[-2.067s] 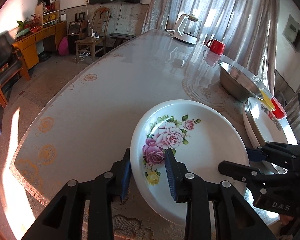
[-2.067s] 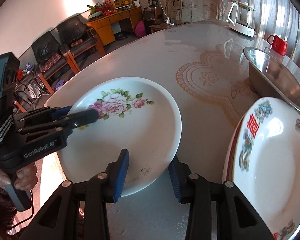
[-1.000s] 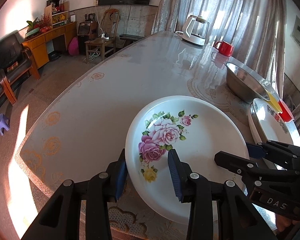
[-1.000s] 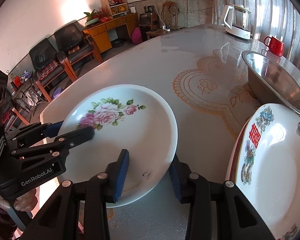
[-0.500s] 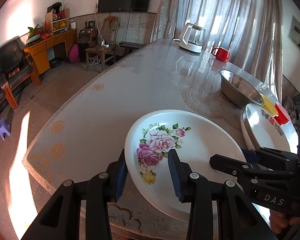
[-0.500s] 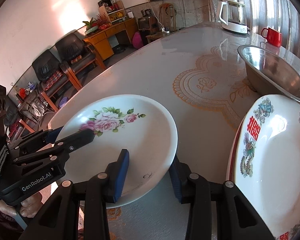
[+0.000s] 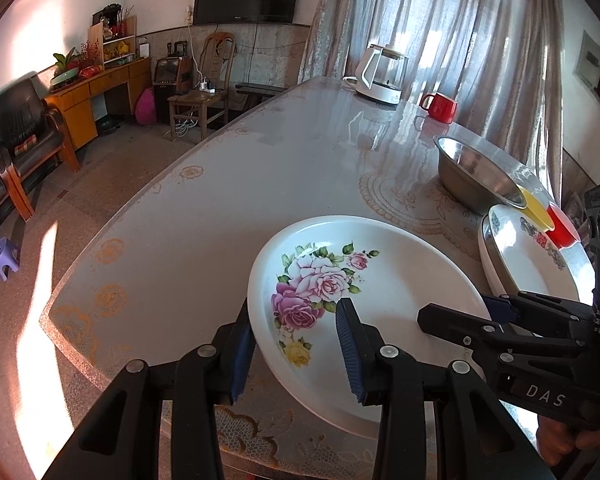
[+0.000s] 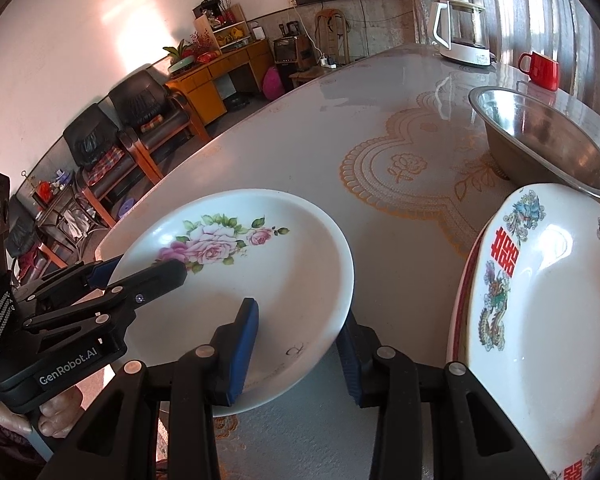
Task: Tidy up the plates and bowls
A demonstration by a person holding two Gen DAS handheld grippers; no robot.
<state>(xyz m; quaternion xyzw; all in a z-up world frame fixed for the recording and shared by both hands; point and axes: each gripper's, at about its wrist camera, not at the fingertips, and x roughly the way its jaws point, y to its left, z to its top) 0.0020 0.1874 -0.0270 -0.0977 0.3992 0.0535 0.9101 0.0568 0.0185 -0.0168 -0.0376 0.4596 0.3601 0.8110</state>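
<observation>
A white plate with pink roses [image 7: 384, 280] [image 8: 276, 264] is held up off the table, tilted. My left gripper [image 7: 296, 352] is shut on its left rim, one finger above and one below. My right gripper [image 8: 300, 352] is shut on its right rim. Each gripper shows in the other's view, the right one [image 7: 500, 328] and the left one [image 8: 112, 284]. A white plate with red characters and dragons [image 8: 548, 320] [image 7: 536, 256] lies on a stack to the right.
A steel bowl [image 7: 476, 176] [image 8: 540, 136] stands behind the stack, with yellow [image 7: 534, 204] and red [image 7: 562, 228] bowls beside it. A red mug [image 7: 440, 106] and a kettle [image 7: 382, 76] stand at the far end. The table edge [image 7: 60, 320] is near on the left.
Both grippers have lifted the rose plate up off the table and it now tilts. The camera views have risen with it.
</observation>
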